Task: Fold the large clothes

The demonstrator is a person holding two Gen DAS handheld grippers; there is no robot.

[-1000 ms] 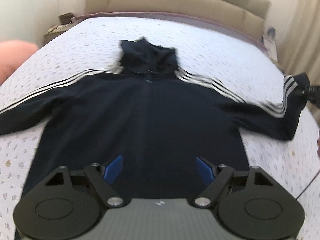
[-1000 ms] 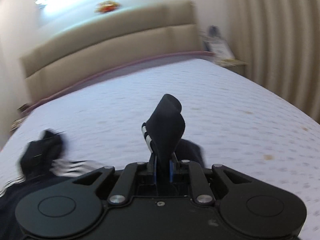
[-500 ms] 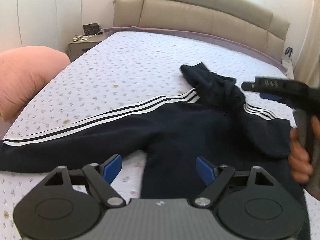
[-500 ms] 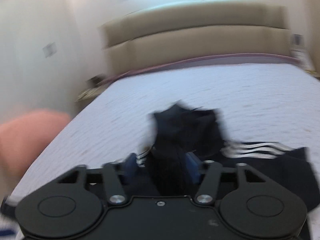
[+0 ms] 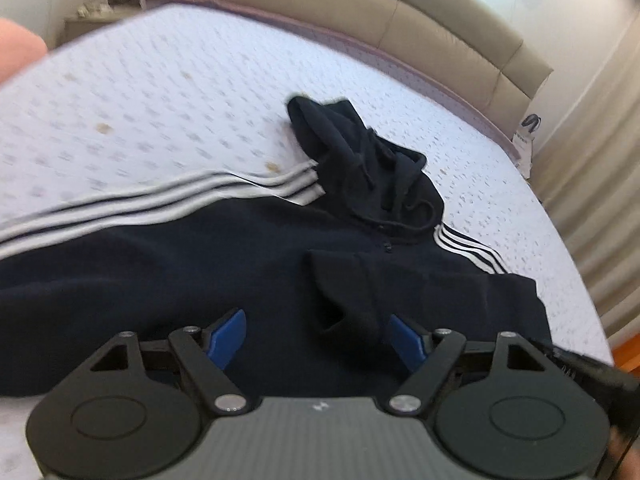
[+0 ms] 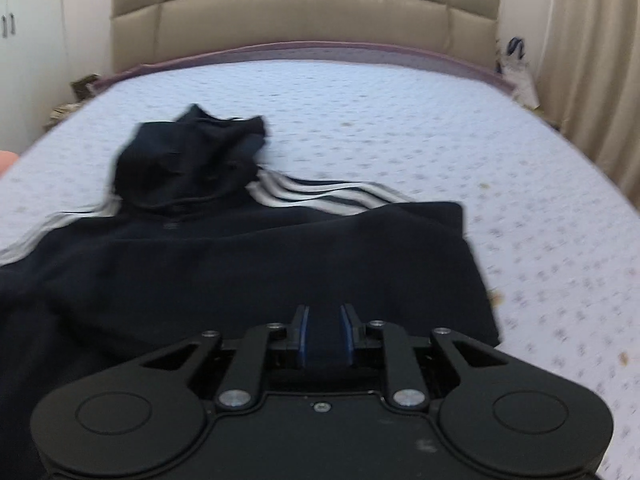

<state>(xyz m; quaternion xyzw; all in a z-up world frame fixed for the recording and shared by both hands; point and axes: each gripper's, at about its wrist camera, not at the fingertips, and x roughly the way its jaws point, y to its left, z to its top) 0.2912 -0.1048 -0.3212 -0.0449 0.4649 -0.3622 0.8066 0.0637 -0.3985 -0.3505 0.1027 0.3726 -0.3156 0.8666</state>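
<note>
Lying under both, the hoodie [image 5: 240, 264]; left claw [image 5: 316, 332] spread, closing; right claw [image 6: 324, 334] closing, empty.

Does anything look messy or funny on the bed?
Yes: the hoodie's hood lies crumpled in a heap, not flat, and small brownish spots dot the bed cover.

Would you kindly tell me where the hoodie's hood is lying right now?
The hood lies bunched on the bed sheet at the far end of the dark hoodie, toward the headboard; it sits left of centre in the right wrist view, between the striped shoulders.
</note>
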